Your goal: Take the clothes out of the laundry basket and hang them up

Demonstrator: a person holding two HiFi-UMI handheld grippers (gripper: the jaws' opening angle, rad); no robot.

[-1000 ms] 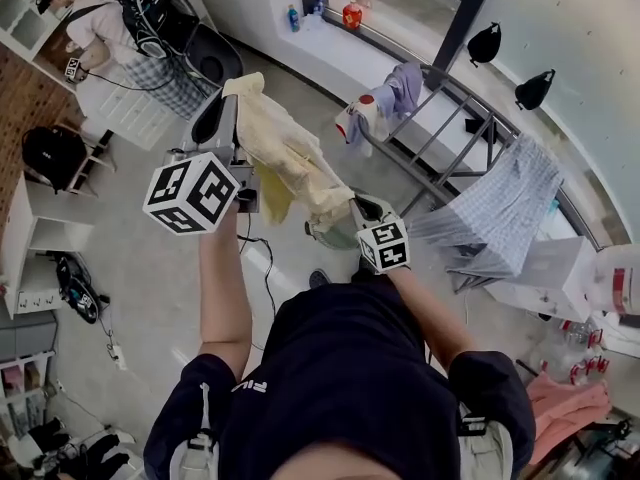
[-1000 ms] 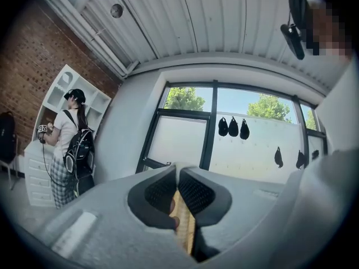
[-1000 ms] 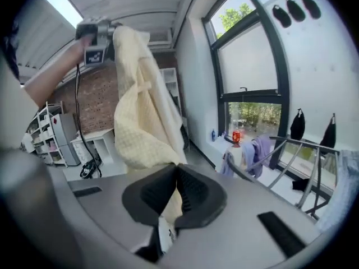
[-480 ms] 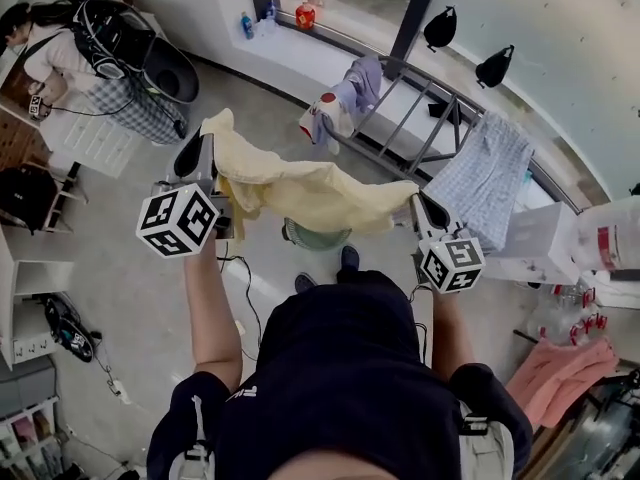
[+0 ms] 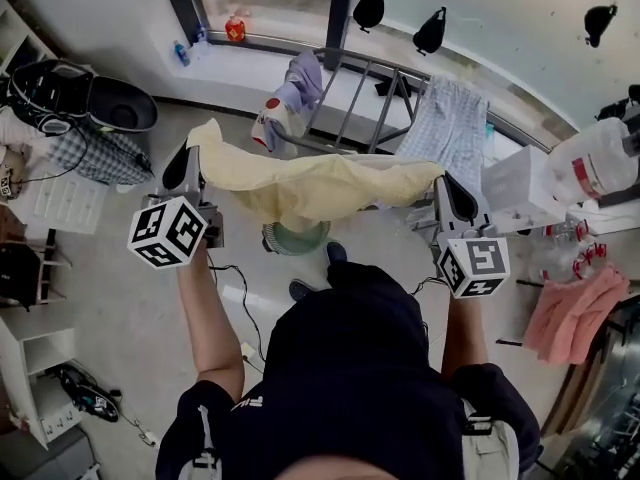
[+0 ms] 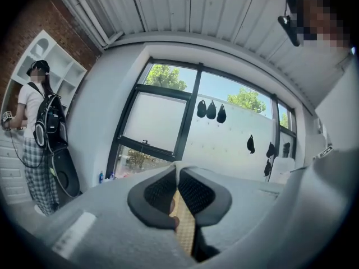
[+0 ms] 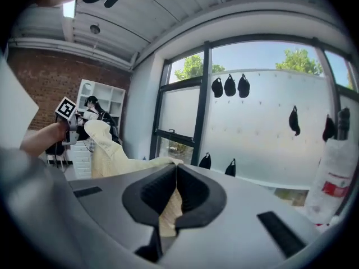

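Observation:
A pale yellow garment (image 5: 320, 183) is stretched out level between both grippers, in front of the metal drying rack (image 5: 372, 88). My left gripper (image 5: 187, 160) is shut on its left end; in the left gripper view a strip of yellow cloth (image 6: 184, 228) is pinched between the pads. My right gripper (image 5: 449, 190) is shut on the right end, with cloth (image 7: 168, 209) showing between its pads. The green laundry basket (image 5: 296, 238) stands on the floor below the garment, partly hidden by it.
On the rack hang a blue checked garment (image 5: 446, 133) and a lilac and white one (image 5: 290, 90). A pink cloth (image 5: 580, 313) lies at the right. A person with a backpack (image 6: 39, 133) stands at the far left by white shelves. Dark caps (image 7: 230, 87) hang outside the window.
The right gripper has risen and swung out to the right, pulling the bunched yellow garment into a wide level span. The left gripper dropped a little. The head view has turned toward the rack.

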